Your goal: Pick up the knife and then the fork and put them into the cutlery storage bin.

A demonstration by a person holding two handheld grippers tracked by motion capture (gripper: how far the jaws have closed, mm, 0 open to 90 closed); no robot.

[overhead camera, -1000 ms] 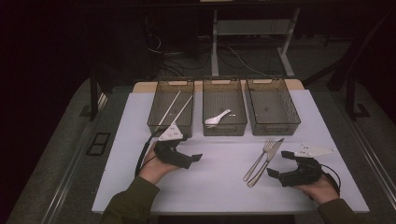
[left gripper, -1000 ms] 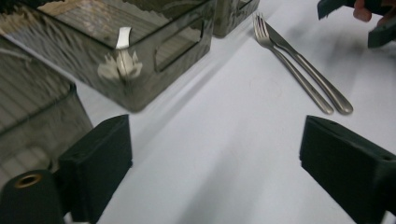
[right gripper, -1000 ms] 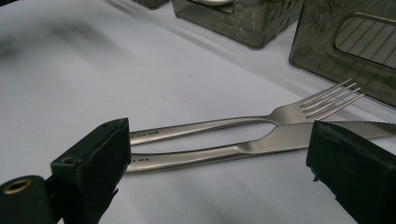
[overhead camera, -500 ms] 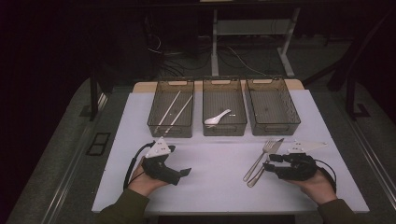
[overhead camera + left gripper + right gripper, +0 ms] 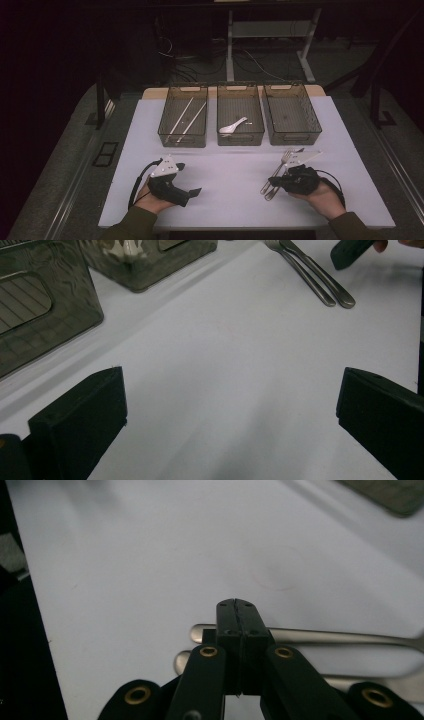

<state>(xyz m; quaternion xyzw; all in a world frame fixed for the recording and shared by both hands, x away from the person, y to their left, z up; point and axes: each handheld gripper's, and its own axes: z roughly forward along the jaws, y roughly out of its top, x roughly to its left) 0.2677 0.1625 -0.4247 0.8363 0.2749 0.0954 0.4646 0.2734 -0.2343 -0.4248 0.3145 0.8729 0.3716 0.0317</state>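
right tool (image 5: 238,611) shut above two forks (image 5: 350,639)

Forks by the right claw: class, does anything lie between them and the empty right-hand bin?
Nothing visible does. The forks lie on the bare table under the shut right claw, and the stretch up to the empty bin holds only that bin's near wall, which they must clear.
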